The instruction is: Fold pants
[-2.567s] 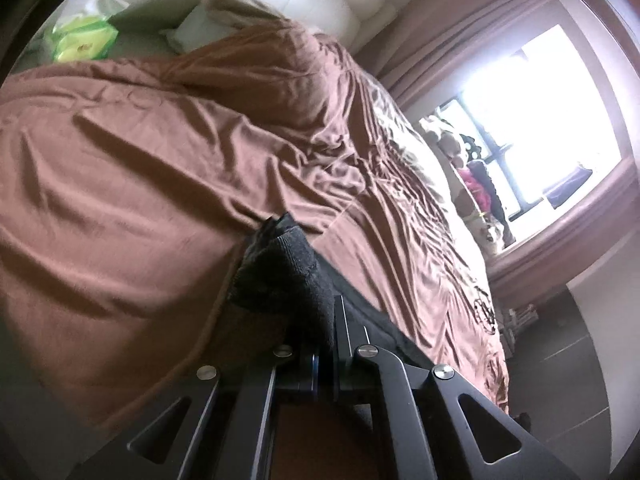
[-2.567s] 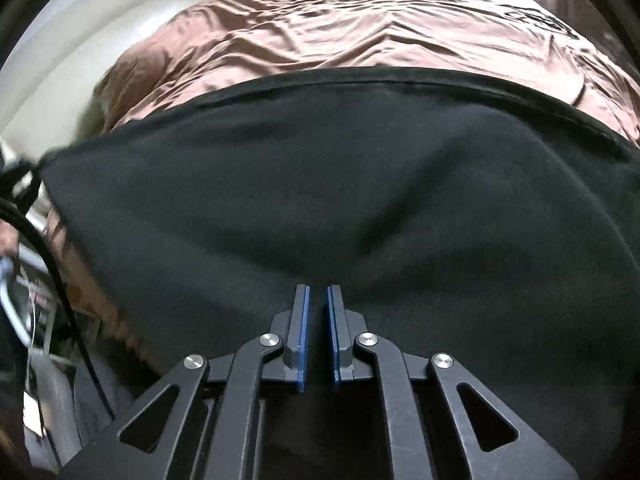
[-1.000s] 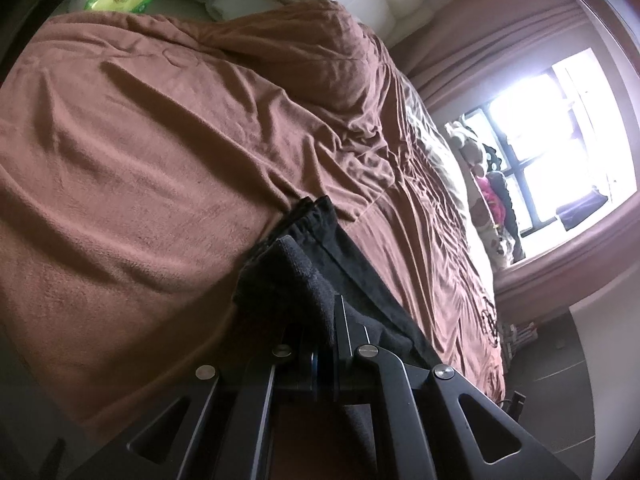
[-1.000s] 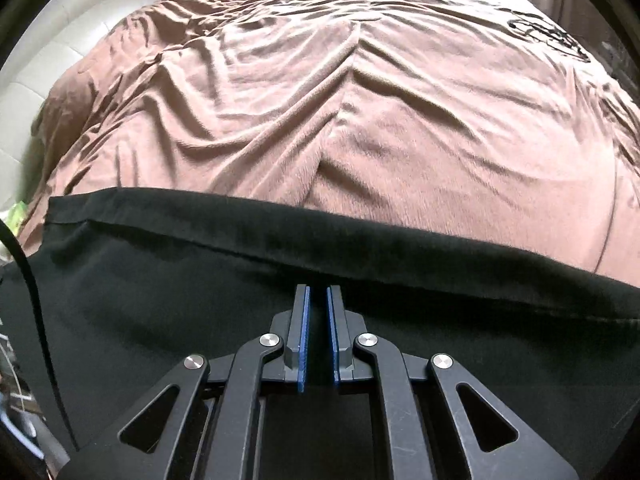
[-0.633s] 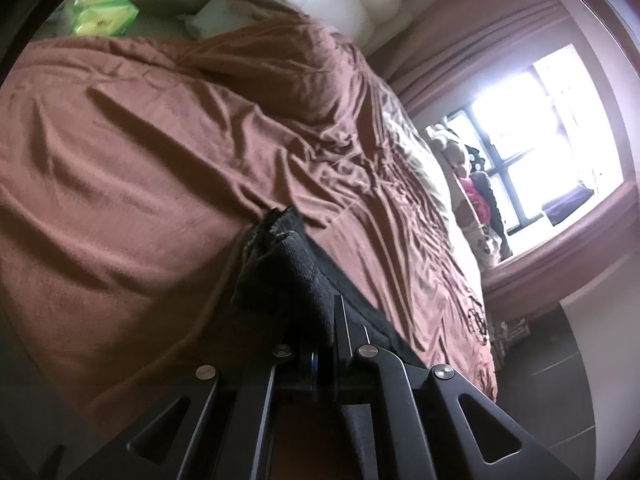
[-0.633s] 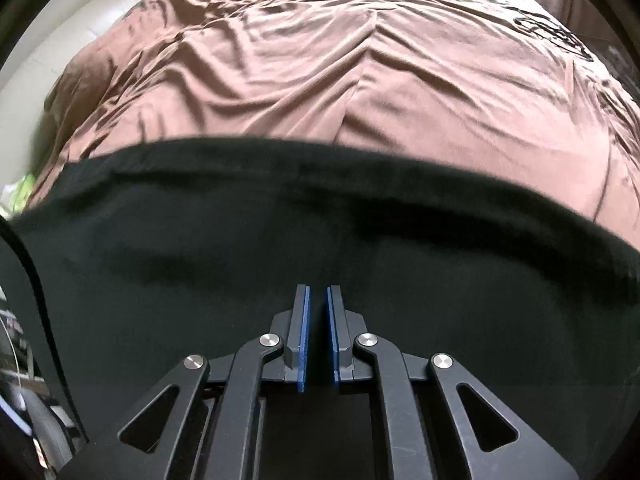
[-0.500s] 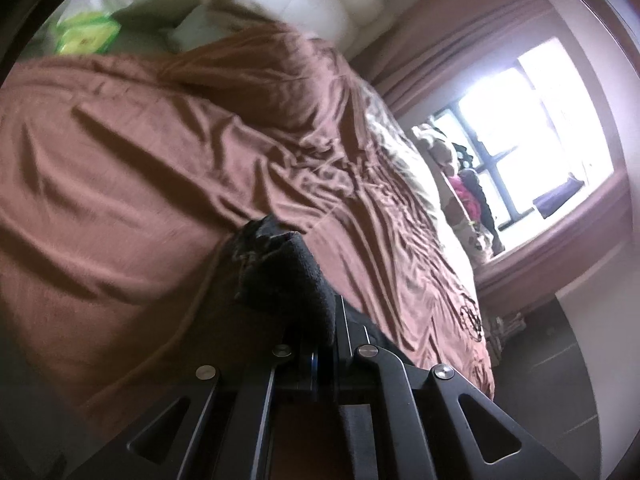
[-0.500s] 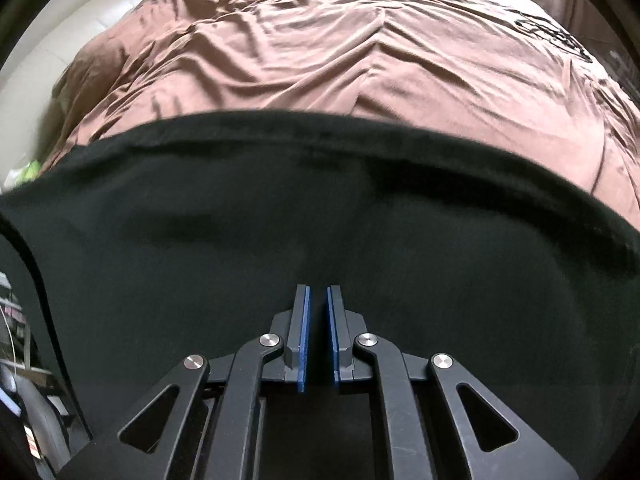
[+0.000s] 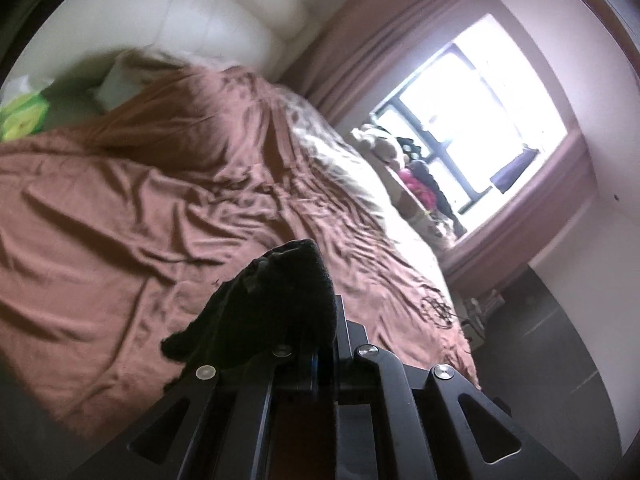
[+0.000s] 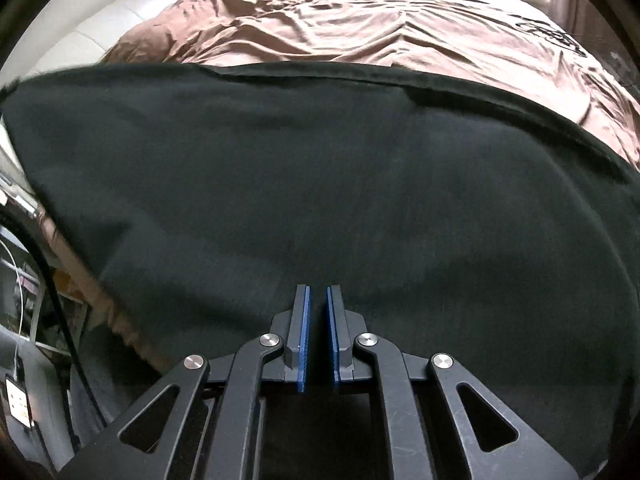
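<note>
Fingers (image 9: pixel 344 320) (left) apparently buried under bunched black pants (image 9: pixel 276 300).

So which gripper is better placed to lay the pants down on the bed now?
Right, probably: the right gripper has the pants spread wide over the bedspread; the left gripper pinches only a bunched corner.

Black pants (image 10: pixel 320 184) on brown bedspread (image 9: pixel 120 208) w/ dark emblem (image 9: pixel 436 312); tool pads (image 10: pixel 305 336) blue.

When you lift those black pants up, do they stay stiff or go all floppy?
Probably floppy: the pants sag in a wide curve, and a corner bunches over the left gripper. Likely light, held by pinches. The right gripper also seems to pinch them.
</note>
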A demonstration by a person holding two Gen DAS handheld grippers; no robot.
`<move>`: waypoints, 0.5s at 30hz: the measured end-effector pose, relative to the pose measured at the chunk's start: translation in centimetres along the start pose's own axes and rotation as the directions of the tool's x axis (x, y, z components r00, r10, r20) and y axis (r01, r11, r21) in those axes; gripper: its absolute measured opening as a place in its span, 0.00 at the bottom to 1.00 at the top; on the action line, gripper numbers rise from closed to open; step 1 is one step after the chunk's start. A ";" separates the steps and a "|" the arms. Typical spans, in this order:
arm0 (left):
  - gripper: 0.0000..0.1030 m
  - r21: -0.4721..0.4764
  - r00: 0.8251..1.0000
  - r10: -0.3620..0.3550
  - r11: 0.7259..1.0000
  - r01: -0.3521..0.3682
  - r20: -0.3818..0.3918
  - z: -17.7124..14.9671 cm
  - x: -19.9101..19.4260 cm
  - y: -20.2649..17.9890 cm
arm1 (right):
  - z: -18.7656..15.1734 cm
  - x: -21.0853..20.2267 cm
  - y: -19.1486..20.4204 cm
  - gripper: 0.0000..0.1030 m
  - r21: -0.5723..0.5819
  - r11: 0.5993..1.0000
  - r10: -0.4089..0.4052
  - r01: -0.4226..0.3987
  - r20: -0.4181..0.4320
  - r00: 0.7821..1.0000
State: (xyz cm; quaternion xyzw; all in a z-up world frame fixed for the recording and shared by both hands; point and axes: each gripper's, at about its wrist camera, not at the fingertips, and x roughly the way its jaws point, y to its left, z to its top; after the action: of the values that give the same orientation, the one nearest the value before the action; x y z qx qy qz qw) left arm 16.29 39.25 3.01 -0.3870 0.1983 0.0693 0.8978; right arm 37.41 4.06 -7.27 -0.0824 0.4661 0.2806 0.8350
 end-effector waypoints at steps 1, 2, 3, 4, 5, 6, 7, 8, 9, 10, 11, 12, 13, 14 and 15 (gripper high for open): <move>0.04 0.014 1.000 -0.010 1.000 0.010 -0.001 0.2 0.1 -1.0 | -0.4 -0.2 0.0 0.05 0.006 1.000 0.013 -0.013 0.000 1.000; 0.04 0.028 1.000 -0.018 0.999 0.018 -0.002 0.3 0.2 -1.9 | -1.1 -0.7 0.0 0.05 0.011 1.000 0.028 -0.028 -0.002 1.000; 0.04 0.045 1.000 -0.027 0.999 0.027 -0.003 0.4 0.2 -2.9 | -1.5 -1.1 0.0 0.05 0.011 0.999 0.033 -0.033 0.004 0.999; 0.04 0.057 0.999 -0.034 0.998 0.034 -0.004 0.5 0.2 -3.7 | -1.8 -1.6 0.0 0.05 0.008 0.999 0.038 -0.038 0.014 0.999; 0.04 0.070 0.999 -0.042 0.997 0.042 -0.006 0.5 0.3 -4.5 | -2.1 -2.2 -0.2 0.05 0.007 0.999 0.048 -0.048 0.027 0.998; 0.04 0.082 0.999 -0.050 0.995 0.050 -0.007 0.6 0.3 -5.3 | -2.3 -2.7 -0.6 0.05 0.015 0.998 0.058 -0.059 0.036 0.998; 0.04 0.097 0.998 -0.058 0.994 0.058 -0.010 0.7 0.3 -6.4 | -2.4 -3.4 -1.0 0.06 0.026 0.997 0.069 -0.070 0.047 0.997; 0.04 0.108 0.998 -0.063 0.992 0.064 -0.012 0.8 0.3 -7.3 | -2.6 -4.3 -1.5 0.06 0.034 0.996 0.079 -0.081 0.064 0.995; 0.04 0.118 0.998 -0.068 0.991 0.069 -0.012 0.8 0.2 -7.9 | -2.9 -4.8 -1.7 0.06 0.038 0.996 0.084 -0.087 0.078 0.993; 0.04 0.130 0.997 -0.075 0.989 0.075 -0.011 0.9 0.2 -8.9 | -3.0 -5.8 -2.2 0.06 0.040 0.995 0.090 -0.094 0.097 0.991; 0.04 0.144 0.996 -0.083 0.986 0.084 -0.012 0.9 0.2 -10.0 | -3.2 -6.4 -2.4 0.06 0.043 0.994 0.092 -0.097 0.109 0.990; 0.04 0.157 0.996 -0.088 0.984 0.089 -0.013 0.9 0.2 -10.8 | -3.4 -7.1 -2.8 0.06 0.047 0.994 0.097 -0.103 0.123 0.988; 0.04 0.173 0.996 -0.093 0.980 0.094 -0.013 0.9 0.2 -11.9 | -3.5 -7.9 -3.3 0.06 0.050 0.993 0.103 -0.111 0.138 0.985; 0.04 0.185 0.995 -0.099 0.978 0.100 -0.015 0.9 0.2 -12.8 | -3.9 -8.8 -3.6 0.06 0.054 0.992 0.108 -0.117 0.153 0.982; 0.04 0.195 0.994 -0.104 0.975 0.105 -0.017 0.9 0.3 -13.7 | -4.2 -9.5 -4.0 0.07 0.059 0.991 0.110 -0.121 0.168 0.980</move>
State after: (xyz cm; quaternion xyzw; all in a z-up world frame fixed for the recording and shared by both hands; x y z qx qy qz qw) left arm 20.61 30.47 12.58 -0.3068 0.1865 0.0009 0.9333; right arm 32.62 -4.70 -2.26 -0.0029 0.4091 0.3182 0.8552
